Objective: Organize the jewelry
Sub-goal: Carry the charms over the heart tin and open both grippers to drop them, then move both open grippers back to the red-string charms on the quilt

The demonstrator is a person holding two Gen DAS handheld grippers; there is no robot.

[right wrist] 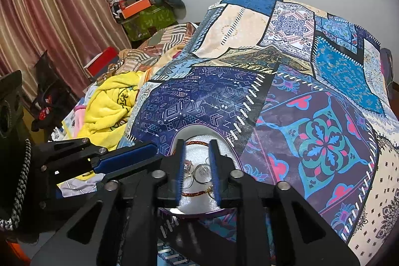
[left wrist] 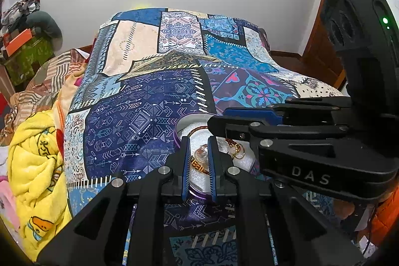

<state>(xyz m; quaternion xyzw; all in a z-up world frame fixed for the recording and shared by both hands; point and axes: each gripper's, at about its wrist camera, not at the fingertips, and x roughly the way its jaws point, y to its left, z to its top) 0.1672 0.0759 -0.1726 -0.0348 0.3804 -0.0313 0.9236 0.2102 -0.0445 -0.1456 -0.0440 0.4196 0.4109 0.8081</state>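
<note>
A round purple-rimmed box lined with white foam sits on the patchwork bedspread. A red-gold braided bangle lies in it, with clear glassy pieces and gold rings. My right gripper hangs over the box, its jaws a little apart and astride the clear pieces without pressing on them. My left gripper hovers at the box's near-left rim with its jaws almost together. I see nothing clamped in it.
A crumpled yellow blanket and other bedding lie left of the bedspread. A green crate with an orange box stands by striped curtains. A wooden door is at the right. An orange sleeve shows behind the right gripper.
</note>
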